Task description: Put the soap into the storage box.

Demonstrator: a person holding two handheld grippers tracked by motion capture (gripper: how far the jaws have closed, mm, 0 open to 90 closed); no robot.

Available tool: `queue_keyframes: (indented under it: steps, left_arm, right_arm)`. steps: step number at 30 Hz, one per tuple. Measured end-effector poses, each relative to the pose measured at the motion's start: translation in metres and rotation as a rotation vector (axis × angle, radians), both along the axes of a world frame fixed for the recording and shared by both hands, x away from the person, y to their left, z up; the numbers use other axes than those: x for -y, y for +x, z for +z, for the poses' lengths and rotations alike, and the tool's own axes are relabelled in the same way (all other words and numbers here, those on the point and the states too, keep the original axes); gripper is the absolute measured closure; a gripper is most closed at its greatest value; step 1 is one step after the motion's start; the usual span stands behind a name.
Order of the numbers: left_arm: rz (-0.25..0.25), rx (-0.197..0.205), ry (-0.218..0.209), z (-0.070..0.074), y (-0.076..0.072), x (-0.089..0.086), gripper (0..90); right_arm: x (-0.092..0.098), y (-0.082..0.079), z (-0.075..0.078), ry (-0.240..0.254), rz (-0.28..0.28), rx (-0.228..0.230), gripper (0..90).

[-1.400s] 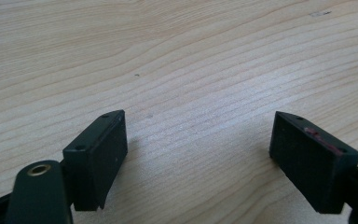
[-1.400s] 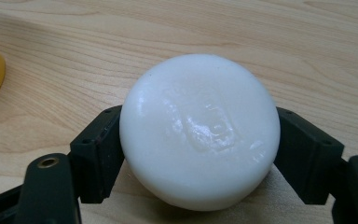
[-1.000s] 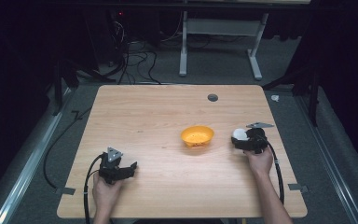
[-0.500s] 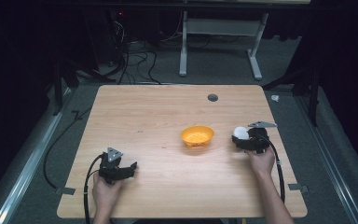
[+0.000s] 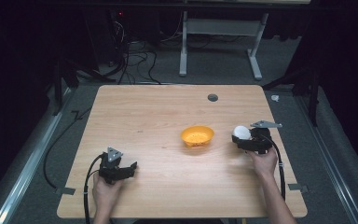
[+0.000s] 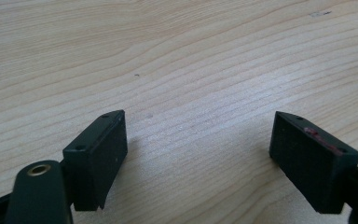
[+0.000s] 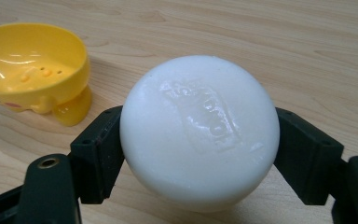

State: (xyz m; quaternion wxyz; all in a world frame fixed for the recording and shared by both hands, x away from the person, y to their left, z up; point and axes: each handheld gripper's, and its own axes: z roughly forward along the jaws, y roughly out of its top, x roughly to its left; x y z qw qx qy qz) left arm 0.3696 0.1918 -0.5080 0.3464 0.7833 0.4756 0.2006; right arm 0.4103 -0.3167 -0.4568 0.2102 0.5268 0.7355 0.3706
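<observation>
The round white bar of soap (image 7: 199, 133), stamped with raised lettering, sits clamped between the jaws of my right hand-held gripper (image 5: 245, 138). In the last second it has barely shifted, so I judge I am paused before a placement. The small yellow plastic soap dish (image 5: 197, 136) stands just to that gripper's left, with bare wooden desk (image 5: 158, 112) between. My left hand-held gripper (image 5: 129, 168) rests wide open and empty near the desk's front edge, well apart, with open wood ahead.
</observation>
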Motion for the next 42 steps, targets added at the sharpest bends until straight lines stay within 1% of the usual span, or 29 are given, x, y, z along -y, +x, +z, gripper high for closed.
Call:
queue_keyframes:
  steps: [1,4,6,10,11,12,13,14,15,19,23,25,27,29,34,36,37,39,40,41,42]
  left_arm:
    - [0.000,0.000,0.000,0.000,0.000,0.000,19.7]
    - [0.000,0.000,0.000,0.000,0.000,0.000,19.7]
    - [0.000,0.000,0.000,0.000,0.000,0.000,19.7]
    - [0.000,0.000,0.000,0.000,0.000,0.000,19.7]
    - [0.000,0.000,0.000,0.000,0.000,0.000,19.7]
    - [0.000,0.000,0.000,0.000,0.000,0.000,19.7]
    - [0.000,0.000,0.000,0.000,0.000,0.000,19.7]
    - [0.000,0.000,0.000,0.000,0.000,0.000,19.7]
    - [0.000,0.000,0.000,0.000,0.000,0.000,19.7]
    - [0.000,0.000,0.000,0.000,0.000,0.000,19.7]
    - [0.000,0.000,0.000,0.000,0.000,0.000,19.7]
    - [0.000,0.000,0.000,0.000,0.000,0.000,19.7]
    - [0.000,0.000,0.000,0.000,0.000,0.000,19.7]
    - [0.000,0.000,0.000,0.000,0.000,0.000,19.7]
    - [0.000,0.000,0.000,0.000,0.000,0.000,19.7]
    - [0.000,0.000,0.000,0.000,0.000,0.000,19.7]
    - [0.001,0.001,-0.001,0.000,0.000,0.000,19.7]
    - [0.001,0.001,-0.001,0.000,0.000,0.000,19.7]
    - [0.001,0.001,-0.001,0.000,0.000,0.000,19.7]
    - [0.001,0.001,-0.001,0.000,0.000,0.000,19.7]
    - [0.001,0.001,-0.001,0.000,0.000,0.000,19.7]
  right_arm:
    - [0.000,-0.001,0.002,0.010,0.005,-0.003,24.9]
    - [-0.002,-0.002,0.004,0.016,0.014,-0.002,24.9]
    - [-0.003,-0.003,0.006,0.010,0.018,0.000,24.9]
    - [-0.008,-0.004,0.012,0.008,0.034,0.012,24.9]
    - [-0.011,-0.005,0.016,0.010,0.045,0.016,24.9]
    - [-0.011,-0.005,0.016,0.010,0.045,0.016,24.9]
    - [-0.014,-0.005,0.019,0.010,0.057,0.019,24.9]
    - [-0.014,-0.005,0.019,0.010,0.057,0.019,24.9]
    - [-0.019,-0.006,0.022,0.004,0.071,0.027,24.9]
    - [-0.025,-0.007,0.026,-0.001,0.090,0.031,24.9]
    - [-0.037,-0.005,0.030,-0.010,0.123,0.036,24.9]
    - [-0.040,-0.005,0.031,-0.010,0.129,0.034,24.9]
    - [-0.047,-0.004,0.033,-0.009,0.150,0.037,24.9]
    - [-0.049,-0.003,0.034,-0.010,0.154,0.037,24.9]
    - [-0.063,-0.001,0.035,-0.023,0.189,0.048,24.9]
    - [-0.066,0.000,0.036,-0.020,0.192,0.046,24.9]
    - [-0.072,0.002,0.036,-0.021,0.203,0.044,24.9]
    - [-0.074,0.002,0.037,-0.023,0.209,0.040,24.9]
    - [-0.079,0.004,0.037,-0.018,0.223,0.044,24.9]
    - [-0.082,0.005,0.037,-0.019,0.231,0.038,24.9]
    - [-0.082,0.005,0.037,-0.019,0.231,0.038,24.9]
